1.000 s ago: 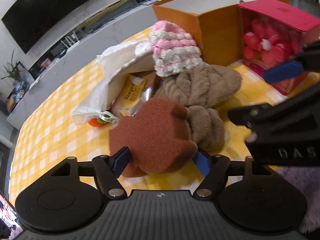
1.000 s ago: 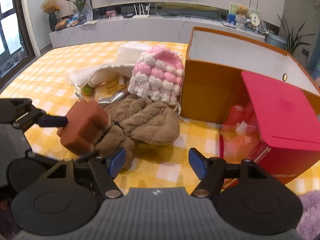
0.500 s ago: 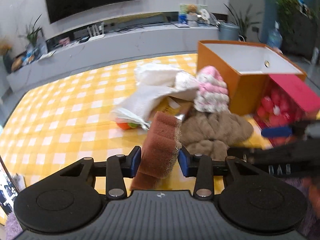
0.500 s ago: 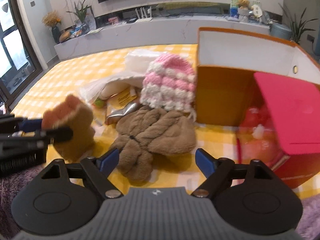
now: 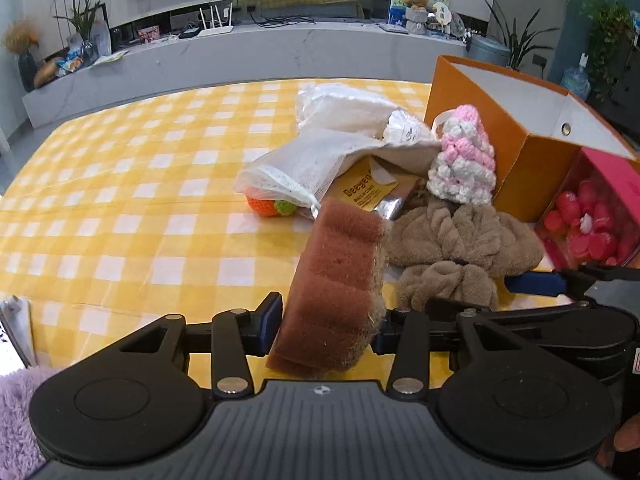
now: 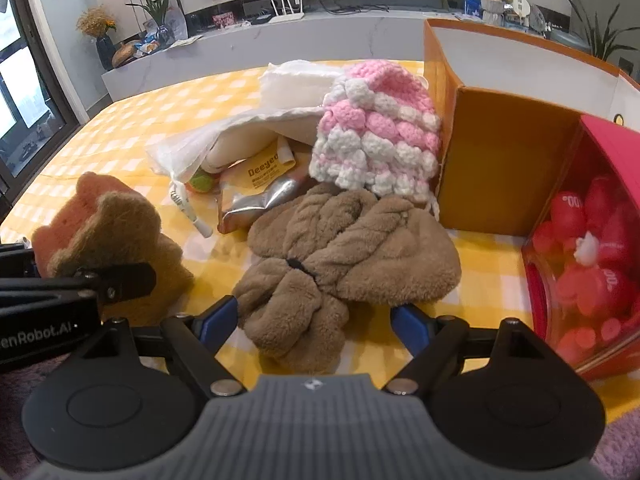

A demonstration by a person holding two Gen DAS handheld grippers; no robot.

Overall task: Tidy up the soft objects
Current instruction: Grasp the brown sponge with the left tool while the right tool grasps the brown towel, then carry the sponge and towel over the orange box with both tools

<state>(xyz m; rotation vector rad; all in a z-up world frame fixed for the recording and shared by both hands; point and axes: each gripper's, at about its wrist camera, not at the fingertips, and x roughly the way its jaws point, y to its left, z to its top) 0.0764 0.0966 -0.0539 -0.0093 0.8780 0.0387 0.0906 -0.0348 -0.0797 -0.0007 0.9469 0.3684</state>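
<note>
— Sponge [image 5: 334,288], where was it?
— Pinched upright in my left tongs [image 5: 326,326], above the surface's [image 5: 120,208] near edge. My right tongs [image 6: 314,322] gaped wide around the brown hat [image 6: 344,252].

Brown sponge [image 5: 336,284] upright, pinched between left tongs [image 5: 326,322].

"Deeyeo" on yellow packet [image 6: 267,171]

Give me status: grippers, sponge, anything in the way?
Left gripper shut on sponge, held off the table. Right gripper open, straddling brown hat. Orange box open beyond; nothing blocking.
</note>
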